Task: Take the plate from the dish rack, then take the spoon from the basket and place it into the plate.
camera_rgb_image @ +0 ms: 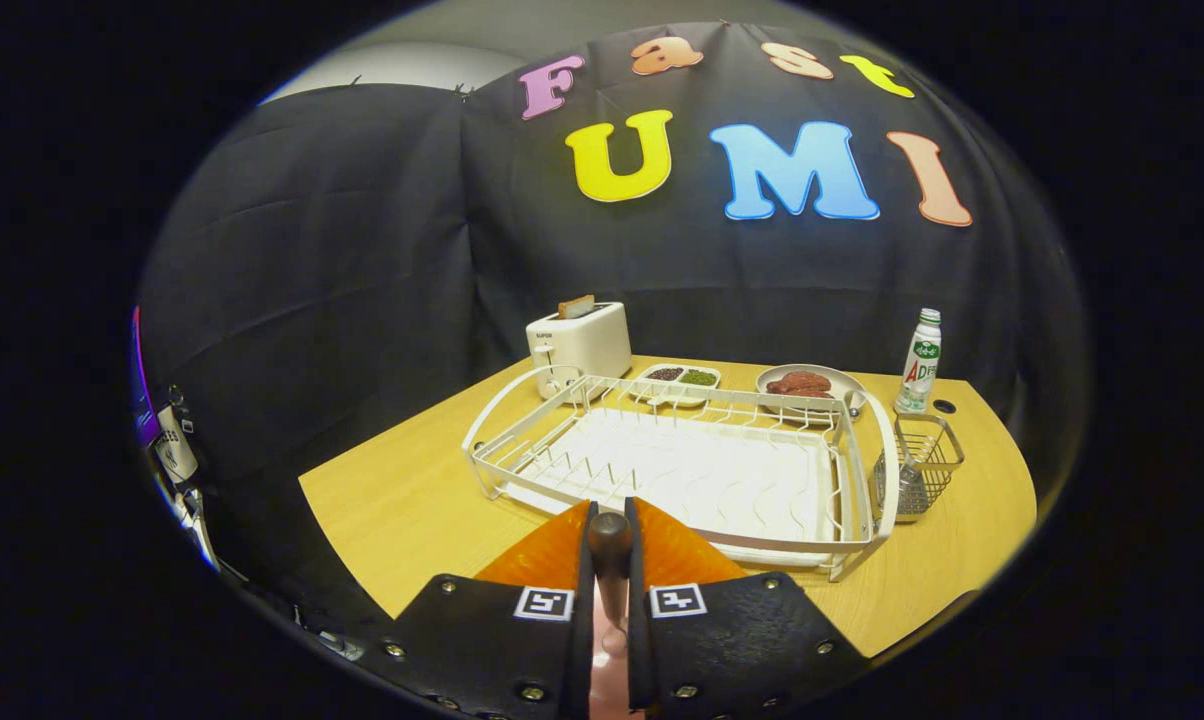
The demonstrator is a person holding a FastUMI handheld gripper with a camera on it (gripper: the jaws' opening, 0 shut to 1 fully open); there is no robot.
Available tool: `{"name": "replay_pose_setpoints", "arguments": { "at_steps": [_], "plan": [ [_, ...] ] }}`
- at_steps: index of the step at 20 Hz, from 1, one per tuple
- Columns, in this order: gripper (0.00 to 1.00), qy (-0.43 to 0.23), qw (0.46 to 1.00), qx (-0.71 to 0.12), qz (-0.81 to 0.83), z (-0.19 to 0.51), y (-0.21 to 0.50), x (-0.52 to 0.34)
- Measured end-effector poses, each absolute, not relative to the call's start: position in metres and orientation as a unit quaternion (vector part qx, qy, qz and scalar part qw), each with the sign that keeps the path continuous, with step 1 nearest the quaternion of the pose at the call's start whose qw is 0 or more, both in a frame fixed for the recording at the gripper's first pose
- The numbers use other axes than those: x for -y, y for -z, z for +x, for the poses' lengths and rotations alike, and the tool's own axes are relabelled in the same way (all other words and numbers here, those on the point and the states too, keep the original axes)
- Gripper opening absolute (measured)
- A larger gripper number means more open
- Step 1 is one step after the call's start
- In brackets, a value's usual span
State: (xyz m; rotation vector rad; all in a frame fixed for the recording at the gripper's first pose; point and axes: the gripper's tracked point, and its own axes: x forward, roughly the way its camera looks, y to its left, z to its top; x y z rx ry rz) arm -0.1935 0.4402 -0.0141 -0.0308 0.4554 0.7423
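Observation:
My gripper [609,520] is shut on the spoon [610,545], whose dark rounded end sticks up between the fingertips while a pale pink part runs back between the fingers. Directly under the fingers lies the orange plate [687,558], showing on both sides of them at the near edge of the table. Just beyond the plate stands the white wire dish rack [572,405] with no dishes in it. The small wire basket [930,450] hangs at the rack's right end, and a metal utensil [907,480] stands inside it.
Behind the rack are a white toaster [579,343] with a slice of bread, a divided dish [680,377] of dark and green bits, a plate of sausages [802,383] and a white bottle [920,362]. Bare wooden table [402,500] lies left of the rack.

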Motion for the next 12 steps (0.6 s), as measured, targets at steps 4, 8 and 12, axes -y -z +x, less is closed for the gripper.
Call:
{"name": "replay_pose_setpoints", "arguments": {
  "at_steps": [4, 8, 12],
  "plan": [
    [0.14, -0.363, 0.906, -0.218, -0.016, -0.198, 0.015, -0.448],
    [0.14, -0.343, 0.915, -0.214, 0.000, -0.195, 0.009, -0.443],
    [0.18, -0.345, 0.915, -0.209, 0.012, -0.193, -0.003, -0.442]
  ]
}}
